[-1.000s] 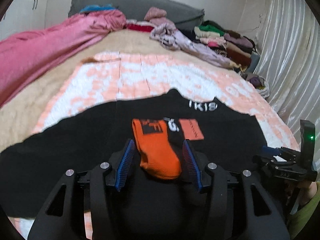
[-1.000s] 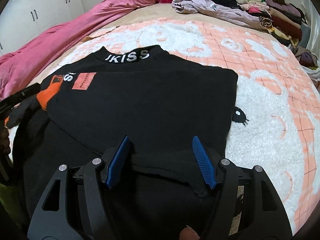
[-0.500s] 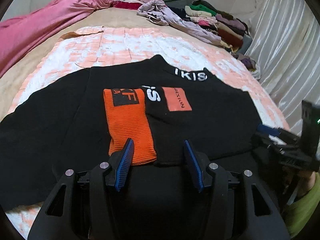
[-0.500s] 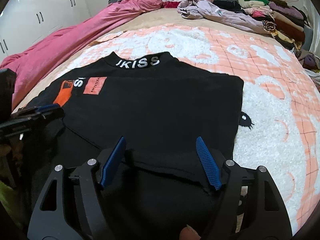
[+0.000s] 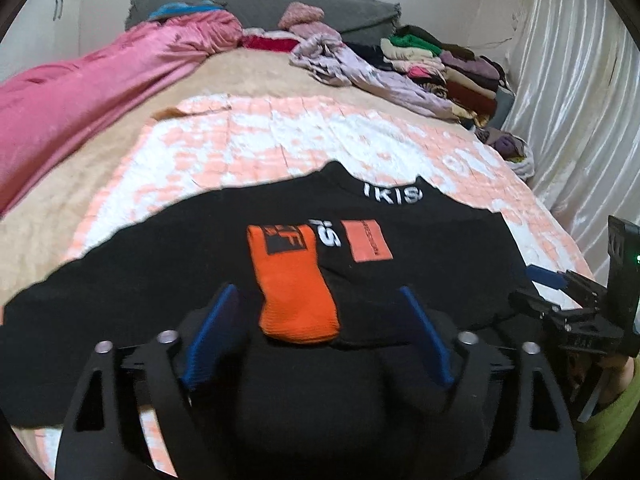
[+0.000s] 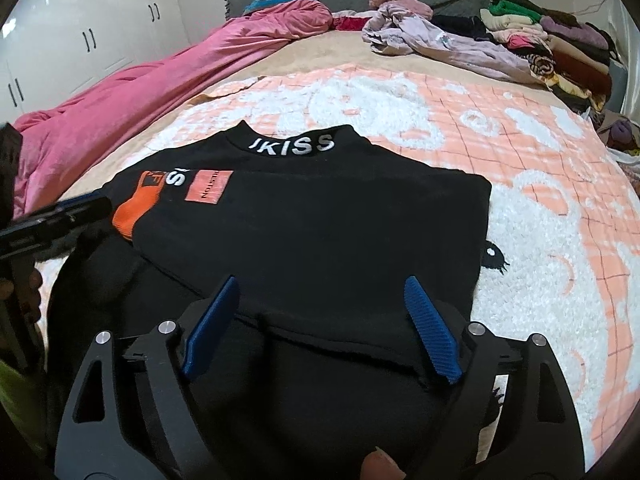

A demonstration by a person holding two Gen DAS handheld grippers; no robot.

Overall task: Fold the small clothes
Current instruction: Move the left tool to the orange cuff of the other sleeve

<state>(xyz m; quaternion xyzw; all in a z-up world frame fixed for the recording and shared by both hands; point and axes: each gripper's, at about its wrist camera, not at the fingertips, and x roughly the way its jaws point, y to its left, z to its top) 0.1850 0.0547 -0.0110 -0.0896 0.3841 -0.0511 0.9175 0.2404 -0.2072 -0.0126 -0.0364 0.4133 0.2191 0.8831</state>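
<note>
A black sweatshirt (image 6: 320, 220) with white collar lettering lies on the bed, its right sleeve folded across the chest so the orange cuff (image 5: 296, 292) rests on the front. It also shows in the left wrist view (image 5: 420, 264). My left gripper (image 5: 316, 312) is open, its fingers either side of the orange cuff's end, nothing held. My right gripper (image 6: 320, 308) is open over the folded lower hem edge near me, empty. Each gripper shows at the edge of the other's view: the right one (image 5: 560, 300), the left one (image 6: 56, 220).
The shirt lies on a peach-and-white fleece blanket (image 6: 540, 208) over a tan bed. A pink quilt (image 6: 140, 92) runs along the left. Piles of loose and stacked clothes (image 6: 540, 44) fill the far right by the grey headboard. A white curtain (image 5: 580, 100) hangs at right.
Both grippers stayed open. The left view dipped down over the shirt and came back up and back, the orange cuff again between its fingers. The right gripper drew back and rose slightly.
</note>
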